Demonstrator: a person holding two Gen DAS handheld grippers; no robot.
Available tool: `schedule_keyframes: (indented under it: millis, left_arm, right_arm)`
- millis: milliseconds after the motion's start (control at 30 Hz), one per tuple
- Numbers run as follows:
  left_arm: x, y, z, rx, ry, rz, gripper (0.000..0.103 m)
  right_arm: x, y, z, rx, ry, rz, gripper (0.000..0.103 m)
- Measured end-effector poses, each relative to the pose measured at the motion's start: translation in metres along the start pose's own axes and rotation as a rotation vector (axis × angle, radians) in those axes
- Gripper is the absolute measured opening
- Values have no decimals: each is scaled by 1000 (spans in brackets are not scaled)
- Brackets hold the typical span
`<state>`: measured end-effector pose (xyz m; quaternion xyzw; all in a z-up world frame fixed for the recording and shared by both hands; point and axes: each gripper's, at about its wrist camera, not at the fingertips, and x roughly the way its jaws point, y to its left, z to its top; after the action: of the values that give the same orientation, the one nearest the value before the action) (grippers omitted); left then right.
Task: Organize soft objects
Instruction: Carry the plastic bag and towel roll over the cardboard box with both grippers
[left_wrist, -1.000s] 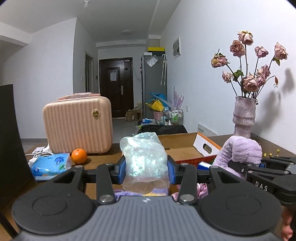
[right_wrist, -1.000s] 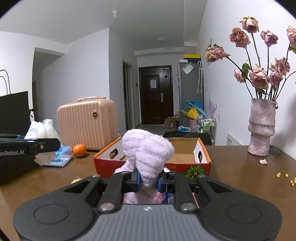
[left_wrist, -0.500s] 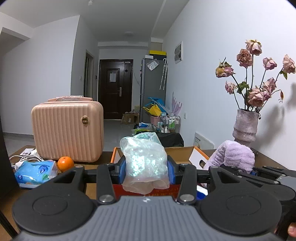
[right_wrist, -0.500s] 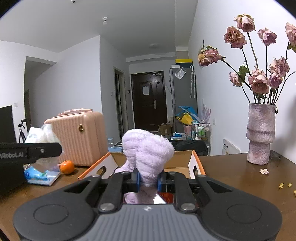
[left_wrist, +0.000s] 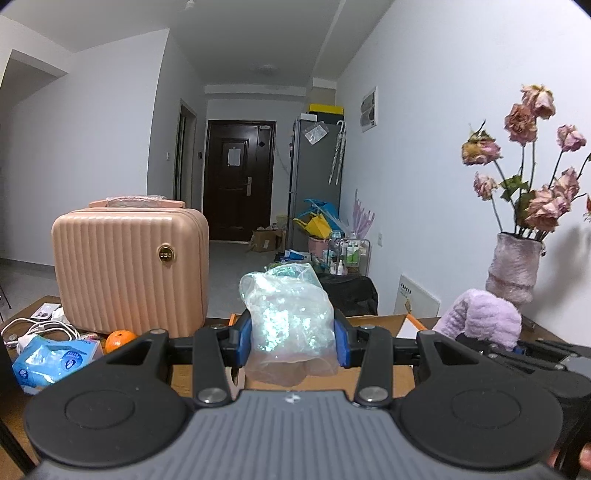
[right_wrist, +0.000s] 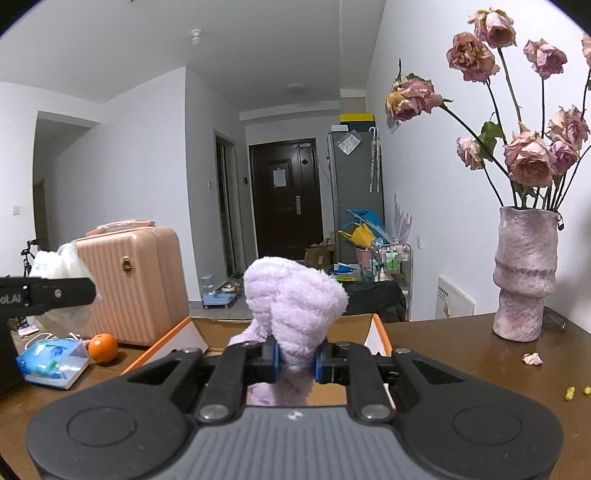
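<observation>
My left gripper (left_wrist: 293, 338) is shut on a clear plastic bag (left_wrist: 290, 317) with something pale and soft inside, held above the near edge of an open cardboard box (left_wrist: 373, 321). My right gripper (right_wrist: 296, 360) is shut on a fluffy lilac plush (right_wrist: 293, 299), also over the box (right_wrist: 376, 326). In the left wrist view the plush (left_wrist: 484, 319) and the right gripper show at the right. In the right wrist view the bag (right_wrist: 61, 264) and the left gripper's finger (right_wrist: 48, 293) show at the left.
A pink ribbed case (left_wrist: 129, 269) stands on the brown table (right_wrist: 480, 369) at the left, with an orange (left_wrist: 120, 339), a blue tissue pack (left_wrist: 51, 360) and white cables (left_wrist: 40, 326) beside it. A vase of dried roses (right_wrist: 524, 277) stands at the right by the wall.
Both grippers have drawn back and risen slightly with their loads; the box has sunk behind the fingers and the case, orange and vase look farther off.
</observation>
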<state>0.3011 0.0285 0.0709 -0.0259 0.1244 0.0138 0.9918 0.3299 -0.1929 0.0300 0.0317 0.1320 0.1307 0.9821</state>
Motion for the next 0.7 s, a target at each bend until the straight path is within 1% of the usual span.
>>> schedule_keyframes:
  millis: [700]
  left_arm:
    - [107, 17, 11, 37, 72, 38, 43]
  right_arm:
    - [89, -17, 13, -50, 77, -49, 16]
